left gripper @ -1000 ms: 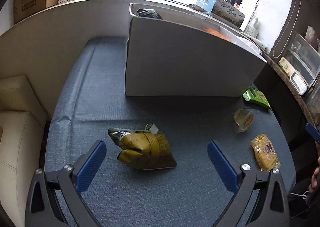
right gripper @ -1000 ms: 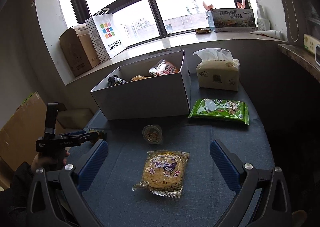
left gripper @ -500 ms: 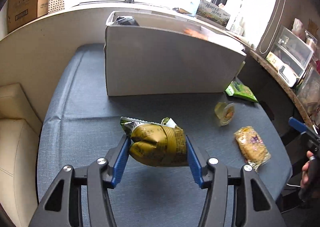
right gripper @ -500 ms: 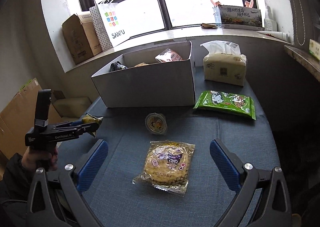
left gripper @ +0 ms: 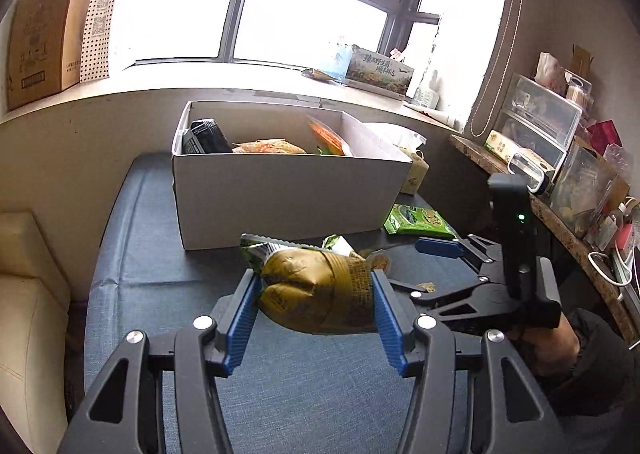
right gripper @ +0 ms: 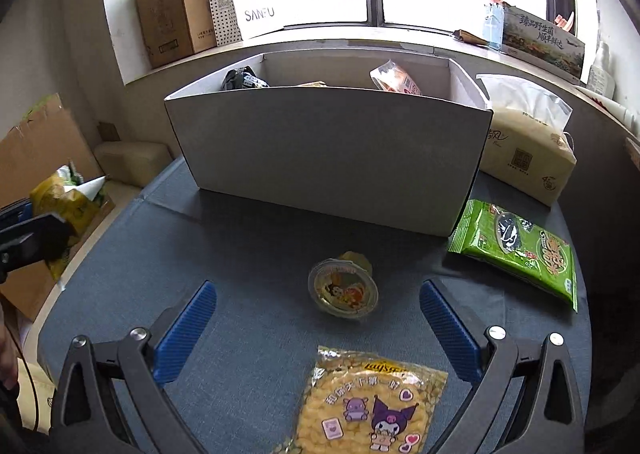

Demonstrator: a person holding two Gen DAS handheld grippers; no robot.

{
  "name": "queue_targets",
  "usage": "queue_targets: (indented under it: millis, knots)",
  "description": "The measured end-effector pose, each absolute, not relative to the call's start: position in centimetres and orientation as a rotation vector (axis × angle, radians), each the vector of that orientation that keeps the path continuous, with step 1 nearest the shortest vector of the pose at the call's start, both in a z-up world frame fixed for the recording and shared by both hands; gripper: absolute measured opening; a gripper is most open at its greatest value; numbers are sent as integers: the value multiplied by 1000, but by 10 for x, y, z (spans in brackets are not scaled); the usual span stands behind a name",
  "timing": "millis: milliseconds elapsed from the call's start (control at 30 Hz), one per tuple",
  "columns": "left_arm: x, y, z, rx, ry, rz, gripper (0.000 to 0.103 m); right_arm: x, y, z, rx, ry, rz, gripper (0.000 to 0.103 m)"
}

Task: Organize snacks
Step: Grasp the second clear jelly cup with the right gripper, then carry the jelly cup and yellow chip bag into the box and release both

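Left hand-held gripper (left gripper: pixel 314 304) is clamped on a yellow chip bag (left gripper: pixel 316 290), held off the blue surface (left gripper: pixel 132 254) just short of the white box (left gripper: pixel 288 193), which already has snacks in it. Bag looks light, puffy w/ air, crinkly film: soft, prob. slippery, and contents fragile, so a mid-body pinch w/ gentle squeeze suits it. Right hand-held gripper (right gripper: pixel 320 330) is spread wide and empty, over a cracker pack (right gripper: pixel 372 402); jelly cup (right gripper: pixel 343 289) sits just beyond, green packet (right gripper: pixel 516 250) near the box's right corner. Cracker pack looks flat, brittle; best taken across its short sides.
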State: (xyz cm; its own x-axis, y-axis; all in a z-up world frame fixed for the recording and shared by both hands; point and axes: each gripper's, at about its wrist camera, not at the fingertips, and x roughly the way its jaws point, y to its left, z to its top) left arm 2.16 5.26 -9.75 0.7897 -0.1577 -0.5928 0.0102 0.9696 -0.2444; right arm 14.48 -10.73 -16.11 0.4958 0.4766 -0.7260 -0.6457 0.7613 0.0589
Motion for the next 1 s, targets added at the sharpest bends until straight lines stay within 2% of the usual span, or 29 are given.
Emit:
queue_targets:
  millis: [167, 233, 300, 333, 600, 1000]
  knots:
    - [22, 56, -100, -252, 661, -94, 59, 164, -95, -181, -210, 885, 639, 103]
    - [22, 55, -102, -255, 659, -96, 59, 165, -94, -185, -193, 877, 665, 97]
    - [22, 54, -103, -253, 659, -97, 59, 169, -94, -190, -204, 897, 645, 49]
    - [22, 52, -103, -245, 661, -95, 59, 172, -96, -192, -204, 911, 628, 47]
    - [21, 46, -98, -231, 651, -112, 59, 155, -126, -170, -86, 866, 708, 47]
    - [56, 51, -49, -183, 568, -104, 59, 134, -155, -67, -8, 625, 777, 47]
